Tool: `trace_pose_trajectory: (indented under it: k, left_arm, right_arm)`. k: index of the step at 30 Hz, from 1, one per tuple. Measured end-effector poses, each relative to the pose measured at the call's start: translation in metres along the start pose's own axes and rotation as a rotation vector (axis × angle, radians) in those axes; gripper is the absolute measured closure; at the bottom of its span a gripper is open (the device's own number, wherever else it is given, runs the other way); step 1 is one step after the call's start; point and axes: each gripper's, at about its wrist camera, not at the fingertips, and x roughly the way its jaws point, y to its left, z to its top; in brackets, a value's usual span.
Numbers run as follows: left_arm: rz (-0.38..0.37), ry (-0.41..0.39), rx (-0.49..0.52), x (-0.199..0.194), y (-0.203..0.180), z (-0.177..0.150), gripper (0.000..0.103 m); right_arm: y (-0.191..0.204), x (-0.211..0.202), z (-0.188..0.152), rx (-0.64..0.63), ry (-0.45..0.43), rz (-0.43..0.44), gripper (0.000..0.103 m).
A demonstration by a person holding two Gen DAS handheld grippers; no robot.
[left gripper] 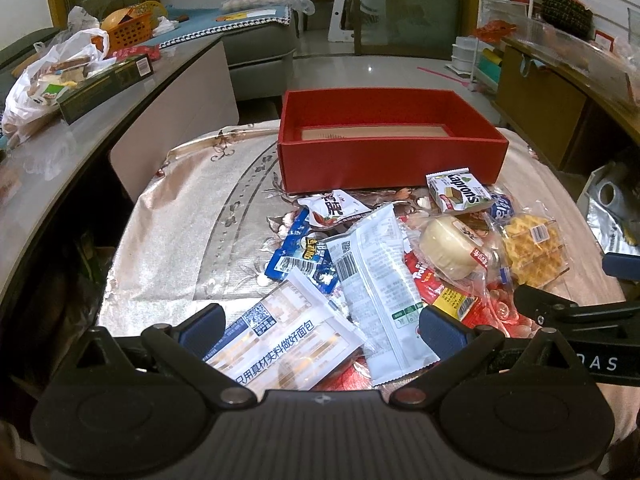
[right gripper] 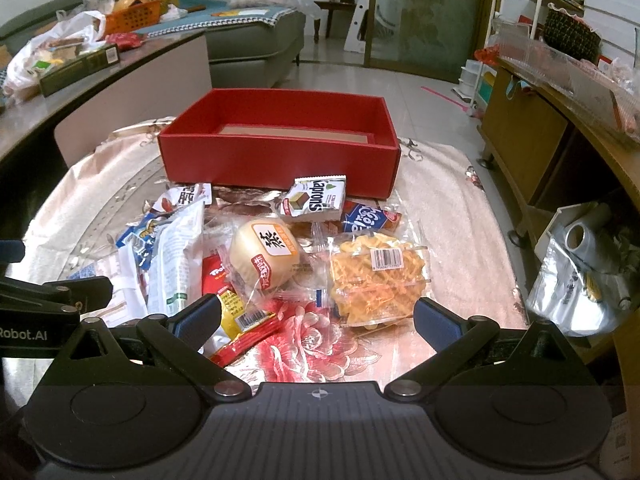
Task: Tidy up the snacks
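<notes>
Centrally, "Kaprons" wafer packet

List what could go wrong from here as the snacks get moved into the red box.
1. The snacks overlap: lifting the long white packet could drag the blue packet tucked under it.
2. The round bun and the yellow crisps look crushable if the open right gripper closes hard.
3. The Kaprons pack leans on the red box and may topple.
</notes>
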Motion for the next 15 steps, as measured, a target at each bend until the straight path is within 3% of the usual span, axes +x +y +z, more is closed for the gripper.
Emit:
trace_pose_trajectory:
  k: [15]
  left_arm:
    - [0.0, 0.0, 0.001, -0.0002, 0.0, -0.0001, 0.004]
  right_arm:
    - [0.0002, 0.0005, -0.0013, -0.001, 0.009, 0.002, 0.0]
